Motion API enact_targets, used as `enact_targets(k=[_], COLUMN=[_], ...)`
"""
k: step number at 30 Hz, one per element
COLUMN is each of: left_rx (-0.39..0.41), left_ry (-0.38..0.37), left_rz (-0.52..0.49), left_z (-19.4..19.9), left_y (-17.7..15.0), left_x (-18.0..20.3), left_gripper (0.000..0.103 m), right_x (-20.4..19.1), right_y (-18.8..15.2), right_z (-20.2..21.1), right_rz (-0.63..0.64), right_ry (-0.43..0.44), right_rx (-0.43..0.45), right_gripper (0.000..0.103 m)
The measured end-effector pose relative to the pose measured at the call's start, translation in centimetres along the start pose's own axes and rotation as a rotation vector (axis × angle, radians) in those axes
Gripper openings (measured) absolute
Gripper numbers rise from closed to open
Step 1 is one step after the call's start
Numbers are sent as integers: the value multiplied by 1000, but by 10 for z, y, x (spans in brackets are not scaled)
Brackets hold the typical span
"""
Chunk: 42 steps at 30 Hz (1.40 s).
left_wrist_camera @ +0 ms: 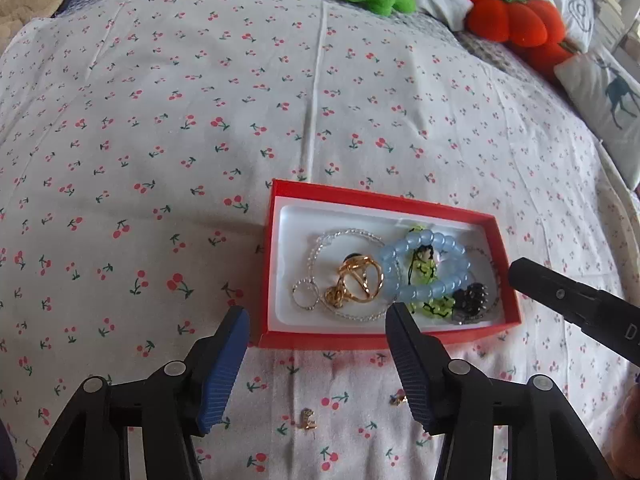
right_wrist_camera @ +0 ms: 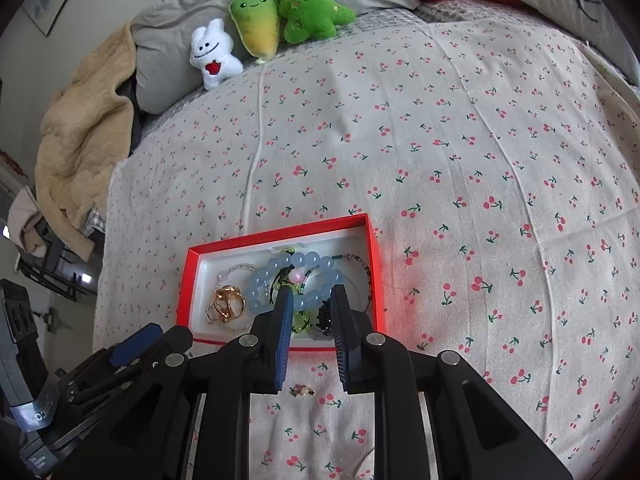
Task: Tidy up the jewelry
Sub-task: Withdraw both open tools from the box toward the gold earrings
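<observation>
A red box (left_wrist_camera: 372, 196) with a white lining lies on the bed and holds a blue bead bracelet (left_wrist_camera: 424, 270), gold rings (left_wrist_camera: 358, 280), a clear bead string, green beads and a dark sparkly piece. It also shows in the right wrist view (right_wrist_camera: 280, 233). My left gripper (left_wrist_camera: 318, 316) is open and empty, just short of the box's near wall. Two small gold earrings (left_wrist_camera: 307, 419) (left_wrist_camera: 399, 399) lie on the sheet between its fingers. My right gripper (right_wrist_camera: 310, 296) is open and empty, its tips over the box's near right part. One earring (right_wrist_camera: 302, 391) lies below it.
The bed is covered with a cherry-print sheet (left_wrist_camera: 200, 120). Plush toys (right_wrist_camera: 260, 24), grey pillows and an orange plush (left_wrist_camera: 516, 20) line the far edge. A beige blanket (right_wrist_camera: 80, 132) hangs at the left. The right gripper's body (left_wrist_camera: 580, 304) is at the box's right end.
</observation>
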<state>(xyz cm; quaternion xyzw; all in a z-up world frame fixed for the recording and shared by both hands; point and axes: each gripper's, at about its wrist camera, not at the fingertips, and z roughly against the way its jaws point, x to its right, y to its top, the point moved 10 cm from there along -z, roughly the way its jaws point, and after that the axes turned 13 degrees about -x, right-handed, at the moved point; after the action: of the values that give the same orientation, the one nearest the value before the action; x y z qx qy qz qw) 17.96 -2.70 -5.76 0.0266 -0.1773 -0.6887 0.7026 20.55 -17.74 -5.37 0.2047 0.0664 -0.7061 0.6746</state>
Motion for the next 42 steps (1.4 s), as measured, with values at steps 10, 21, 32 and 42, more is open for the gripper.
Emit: enact_targets(k=[10, 21, 32, 42], left_rx=[-42, -99, -124, -8], left_ry=[11, 80, 114, 119], left_rz=[-8, -45, -111, -287], left_z=[2, -6, -27, -46], left_y=[-28, -61, -88, -98], left_x=[-10, -31, -44, -38], left_gripper=[75, 81, 84, 84], right_x=[-12, -8, 8, 14], right_y=[-33, -70, -95, -122], right_z=[8, -1, -17, -64], right_rz=[98, 184, 258, 414], right_ry=[-45, -108, -227, -293], right_rx=[-26, -94, -115, -168], right_gripper=[38, 55, 63, 63])
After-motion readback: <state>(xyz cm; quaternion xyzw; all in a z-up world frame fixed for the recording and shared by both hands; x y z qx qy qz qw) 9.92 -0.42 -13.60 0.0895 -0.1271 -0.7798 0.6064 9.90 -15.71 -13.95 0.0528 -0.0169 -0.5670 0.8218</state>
